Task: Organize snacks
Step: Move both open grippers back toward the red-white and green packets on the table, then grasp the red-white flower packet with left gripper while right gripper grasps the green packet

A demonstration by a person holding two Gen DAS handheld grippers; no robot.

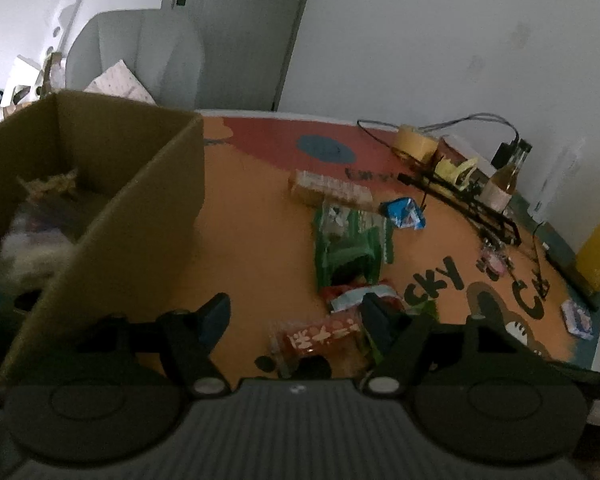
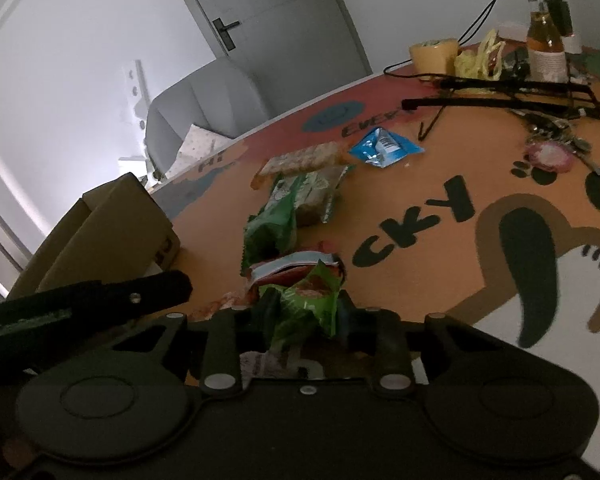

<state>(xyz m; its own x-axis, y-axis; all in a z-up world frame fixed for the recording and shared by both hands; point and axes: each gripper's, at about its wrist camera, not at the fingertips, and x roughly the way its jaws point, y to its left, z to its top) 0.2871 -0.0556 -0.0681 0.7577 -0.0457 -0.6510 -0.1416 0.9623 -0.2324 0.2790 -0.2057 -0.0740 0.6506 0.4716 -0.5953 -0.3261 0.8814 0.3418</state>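
The right hand-held gripper (image 2: 300, 312) pinches a green snack packet (image 2: 308, 304) between narrow jaws; more snacks lie on the surface (image 2: 380, 200) ahead. The left hand-held gripper (image 1: 296, 316) hangs wide, empty, cardboard box (image 1: 112, 216) to its left

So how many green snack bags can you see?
3: a small green packet in the right gripper, a big green bag just beyond it, and a green-edged cracker pack beside that. More may hide underneath.

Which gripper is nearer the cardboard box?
Left. The left gripper hangs open right beside the cardboard box; the right gripper, shut on a green packet, sits farther off.
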